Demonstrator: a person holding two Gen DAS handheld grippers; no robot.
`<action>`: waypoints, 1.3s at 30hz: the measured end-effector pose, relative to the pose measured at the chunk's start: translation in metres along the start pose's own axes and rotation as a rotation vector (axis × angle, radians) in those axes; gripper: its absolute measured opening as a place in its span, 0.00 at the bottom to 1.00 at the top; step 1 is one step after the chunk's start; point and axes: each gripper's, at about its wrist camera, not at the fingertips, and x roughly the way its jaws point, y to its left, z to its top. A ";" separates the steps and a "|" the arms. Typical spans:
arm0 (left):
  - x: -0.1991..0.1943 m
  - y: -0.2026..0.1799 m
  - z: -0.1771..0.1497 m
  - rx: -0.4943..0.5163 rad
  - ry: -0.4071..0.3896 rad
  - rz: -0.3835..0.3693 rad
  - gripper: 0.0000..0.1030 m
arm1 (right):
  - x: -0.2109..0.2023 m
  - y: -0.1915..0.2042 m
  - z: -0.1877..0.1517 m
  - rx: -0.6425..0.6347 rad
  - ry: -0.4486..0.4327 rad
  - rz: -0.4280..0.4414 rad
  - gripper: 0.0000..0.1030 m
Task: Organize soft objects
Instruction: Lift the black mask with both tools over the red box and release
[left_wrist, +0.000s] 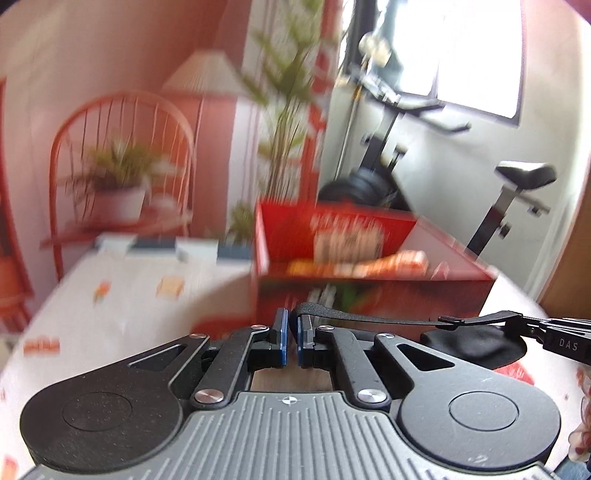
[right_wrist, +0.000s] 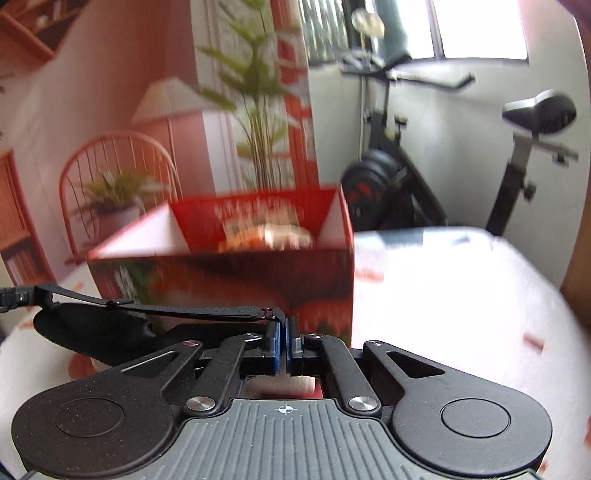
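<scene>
Room: pink wall, plants, exercise bike (right_wrist: 424, 177) | desk (right_wrist: 443, 295): red box (left_wrist: 369, 291) | black eye mask (left_wrist: 476, 343) slung by its strap (left_wrist: 369, 317) between left gripper (left_wrist: 291, 332) and right gripper (right_wrist: 283, 338), both pinched on strap ends, likely for boxing

Left gripper (left_wrist: 291, 332): black linkage arms, blue pads, jaws drawn close with a black strap (left_wrist: 369, 316) caught at the tips.
Strap: runs right from the pads, taut, to the right gripper (left_wrist: 532, 325) at the frame's edge; a small buckle sits along it.
Black pouch (left_wrist: 476, 343): soft, rounded, hanging below the strap's right part, above the table.
Table (left_wrist: 129, 306): white cloth with small orange prints.
Red box (left_wrist: 369, 266): open-topped, beyond the pads; blurred orange and pale things inside.
Background: red chair (left_wrist: 122, 147) with potted plant (left_wrist: 118, 184), lamp (left_wrist: 207, 74), tall plant (left_wrist: 288, 92), exercise bike (left_wrist: 517, 184), bright window (left_wrist: 476, 51).
</scene>
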 end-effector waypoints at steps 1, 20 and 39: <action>-0.003 -0.002 0.008 0.011 -0.027 -0.004 0.06 | -0.003 -0.001 0.007 -0.007 -0.019 0.006 0.02; 0.112 -0.020 0.123 0.075 -0.009 0.099 0.06 | 0.117 -0.002 0.156 -0.188 0.016 0.001 0.03; 0.207 -0.021 0.109 0.081 0.244 -0.007 0.27 | 0.206 0.003 0.141 -0.224 0.242 -0.027 0.23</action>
